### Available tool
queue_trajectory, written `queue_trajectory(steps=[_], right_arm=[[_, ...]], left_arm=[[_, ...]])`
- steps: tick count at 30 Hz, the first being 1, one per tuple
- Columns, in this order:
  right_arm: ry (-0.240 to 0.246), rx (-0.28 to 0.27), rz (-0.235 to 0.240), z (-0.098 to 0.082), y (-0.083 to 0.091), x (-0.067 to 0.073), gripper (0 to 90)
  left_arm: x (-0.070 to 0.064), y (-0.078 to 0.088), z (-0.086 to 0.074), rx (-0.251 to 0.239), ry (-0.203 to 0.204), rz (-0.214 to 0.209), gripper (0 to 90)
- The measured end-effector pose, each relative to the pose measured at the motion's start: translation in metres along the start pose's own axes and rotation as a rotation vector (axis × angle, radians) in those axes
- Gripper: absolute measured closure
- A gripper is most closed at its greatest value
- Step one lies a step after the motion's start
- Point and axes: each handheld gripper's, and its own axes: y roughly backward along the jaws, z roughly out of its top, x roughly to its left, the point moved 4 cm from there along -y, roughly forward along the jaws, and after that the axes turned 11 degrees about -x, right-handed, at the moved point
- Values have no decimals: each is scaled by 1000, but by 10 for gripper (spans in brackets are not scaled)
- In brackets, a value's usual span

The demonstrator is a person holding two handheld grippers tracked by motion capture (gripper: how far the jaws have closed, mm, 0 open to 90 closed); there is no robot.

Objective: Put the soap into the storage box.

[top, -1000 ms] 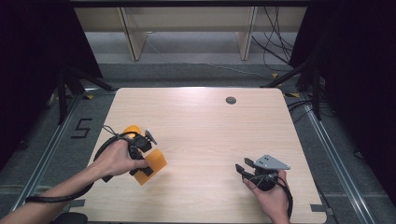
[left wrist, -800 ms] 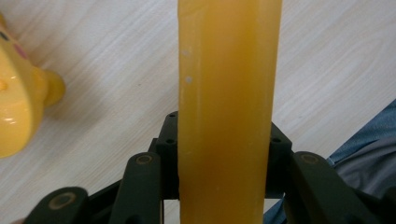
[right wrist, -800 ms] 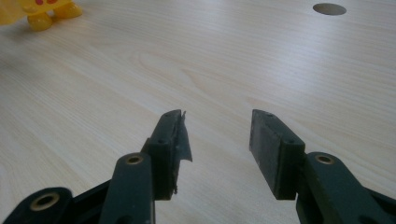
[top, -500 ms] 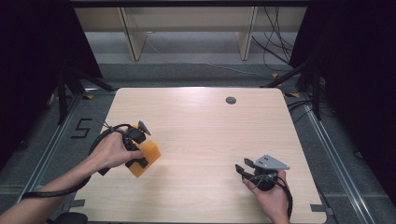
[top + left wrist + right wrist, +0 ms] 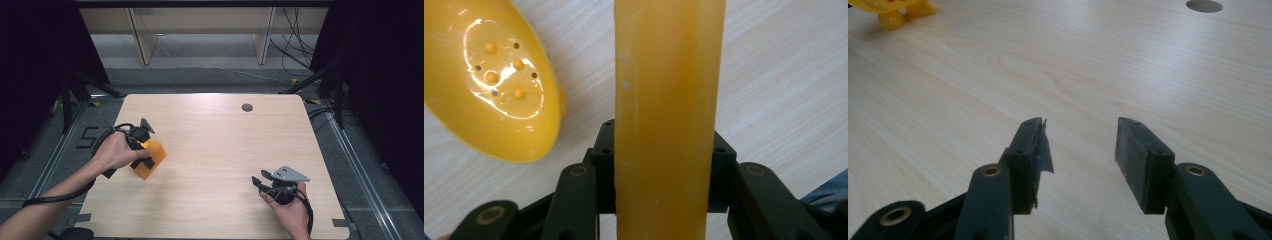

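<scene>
Wooden table (image 5: 215, 150): pale top, with a small dark round hole (image 5: 247, 107) near its far edge.

Orange block (image 5: 150, 161): on the left part of the table, gripped by the left gripper (image 5: 142, 152). In the left gripper view the block (image 5: 669, 115) stands as a tall upright slab between the two black jaws, which press on both of its sides. Whether its lower edge touches the table cannot be told.

Yellow plastic piece (image 5: 494, 75): glossy and rounded, with small studs and holes on its face, just beside the block at the left of the left gripper view. Whether it is part of the block or touches it cannot be told.

Right gripper (image 5: 272, 184): near the table's right front corner, well apart from the block. Its own view (image 5: 1080, 150) shows the jaws standing apart with nothing between them, only bare table beyond
</scene>
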Motion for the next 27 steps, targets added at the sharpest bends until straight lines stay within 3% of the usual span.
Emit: queue_trajectory(steps=[5, 6, 7, 8, 9, 11, 16, 18, 23, 24, 27], right_arm=[[-1, 0, -1, 0, 0, 0, 546], [11, -1, -8, 0, 0, -1, 545], [-30, 6, -11, 0, 2, 3, 545], [-30, 6, -11, 0, 2, 3, 545], [18, -15, -17, 1, 1, -2, 545], [-8, -10, -7, 1, 1, 0, 546], [-9, -9, -7, 1, 1, 0, 546], [15, -16, -15, 1, 1, -2, 546], [-1, -3, -9, 1, 1, 0, 545], [-39, 12, -19, 0, 2, 3, 545], [-19, 4, -16, 0, 1, 2, 544]], left_arm=[[6, 2, 4, -1, 17, 15, 605], [8, 4, 6, 17, 16, 19, 605], [10, 3, 7, -4, 30, 23, 605], [10, 3, 7, -4, 30, 23, 605], [14, 5, 9, 18, 34, 24, 605], [15, 5, 10, 6, 43, 25, 605], [21, 6, 11, -14, 64, 25, 605], [23, 6, 11, -23, 72, 33, 605], [29, 10, 14, -13, 83, 47, 605], [30, 10, 15, -15, 87, 51, 605], [35, 10, 17, -16, 100, 63, 605]])
